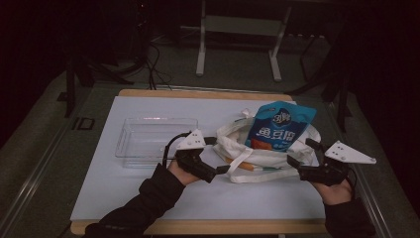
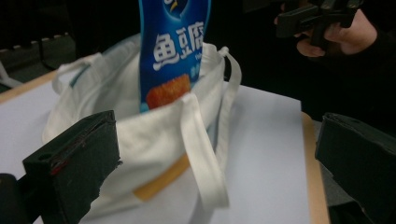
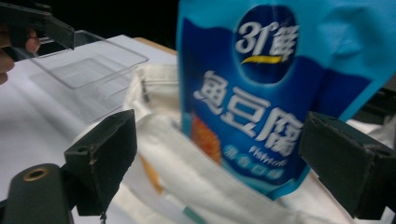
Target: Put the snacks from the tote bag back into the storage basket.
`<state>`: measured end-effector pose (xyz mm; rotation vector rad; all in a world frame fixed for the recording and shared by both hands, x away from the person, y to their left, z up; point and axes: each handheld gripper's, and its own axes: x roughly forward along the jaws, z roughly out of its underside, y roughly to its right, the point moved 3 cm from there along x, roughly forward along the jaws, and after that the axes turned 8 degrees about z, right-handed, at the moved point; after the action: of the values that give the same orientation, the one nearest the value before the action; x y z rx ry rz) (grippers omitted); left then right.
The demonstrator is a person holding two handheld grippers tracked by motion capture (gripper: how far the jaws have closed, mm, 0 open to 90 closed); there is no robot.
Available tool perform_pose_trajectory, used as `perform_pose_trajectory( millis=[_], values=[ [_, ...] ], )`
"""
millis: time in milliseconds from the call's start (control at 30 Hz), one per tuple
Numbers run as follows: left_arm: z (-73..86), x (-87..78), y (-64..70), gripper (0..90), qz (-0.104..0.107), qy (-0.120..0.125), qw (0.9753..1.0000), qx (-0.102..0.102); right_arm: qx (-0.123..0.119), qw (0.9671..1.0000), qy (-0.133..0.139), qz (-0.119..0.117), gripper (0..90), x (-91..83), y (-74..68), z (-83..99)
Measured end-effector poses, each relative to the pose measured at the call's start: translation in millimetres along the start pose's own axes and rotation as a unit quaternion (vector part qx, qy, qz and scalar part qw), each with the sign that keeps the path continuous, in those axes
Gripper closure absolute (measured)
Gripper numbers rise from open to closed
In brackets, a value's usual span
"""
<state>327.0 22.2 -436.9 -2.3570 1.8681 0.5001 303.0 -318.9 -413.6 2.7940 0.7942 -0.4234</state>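
A white canvas tote bag (image 1: 257, 158) lies on the white table top (image 1: 148, 198), right of centre. A blue snack pouch (image 1: 280, 124) stands out of its mouth. My left gripper (image 1: 218, 154) is at the bag's left end, open, jaws either side of the bag's edge. My right gripper (image 1: 303, 152) is at the bag's right end, also open. In the left gripper view the bag (image 2: 149, 135), a strap and the pouch (image 2: 173, 51) sit between my wide jaws. In the right gripper view the pouch (image 3: 261, 93) and bag (image 3: 187, 172) lie between the jaws.
An empty clear plastic tray (image 1: 148, 139) stands left of the bag, just beyond my left hand. An orange strip (image 2: 161, 179) shows on the bag's near side. The table's wooden edge (image 1: 198, 225) runs along the front. Metal stand legs (image 1: 200, 59) rise behind the table.
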Motion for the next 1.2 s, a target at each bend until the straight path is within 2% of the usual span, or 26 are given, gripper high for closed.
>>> perform_pose_trajectory(
  millis=[200,333,500,700,833,1133,1200],
  values=[
    [-16.5,18.7,-12.9,0.0,0.017,-0.003,0.9998,0.003,0.000,1.0000,0.004,0.003,12.7,4.9,10.4,-4.6],
    [-25.0,30.4,-20.8,0.0,0.013,-0.015,0.9997,0.016,0.000,1.0000,0.002,0.005,12.7,7.1,16.1,-4.4],
    [-32.3,42.4,-33.4,0.0,0.016,-0.016,0.9997,0.011,0.008,0.9999,-0.004,0.008,13.1,9.8,26.7,-0.7],
    [-39.5,54.8,-45.9,0.0,0.010,-0.022,0.9995,0.021,0.012,0.9998,-0.010,0.010,13.1,13.5,39.6,4.0],
    [-41.8,63.0,-52.5,0.0,0.019,-0.028,0.9993,0.019,0.022,0.9996,-0.012,0.012,13.2,16.9,50.0,6.3],
    [-45.2,82.5,-62.0,0.0,0.023,-0.037,0.9990,0.013,0.030,0.9993,-0.021,-0.002,13.1,32.4,64.9,8.0],
    [-47.1,87.0,-63.6,0.0,0.027,-0.041,0.9987,0.016,0.033,0.9991,-0.023,-0.013,13.1,38.3,67.2,7.9]
  ],
)
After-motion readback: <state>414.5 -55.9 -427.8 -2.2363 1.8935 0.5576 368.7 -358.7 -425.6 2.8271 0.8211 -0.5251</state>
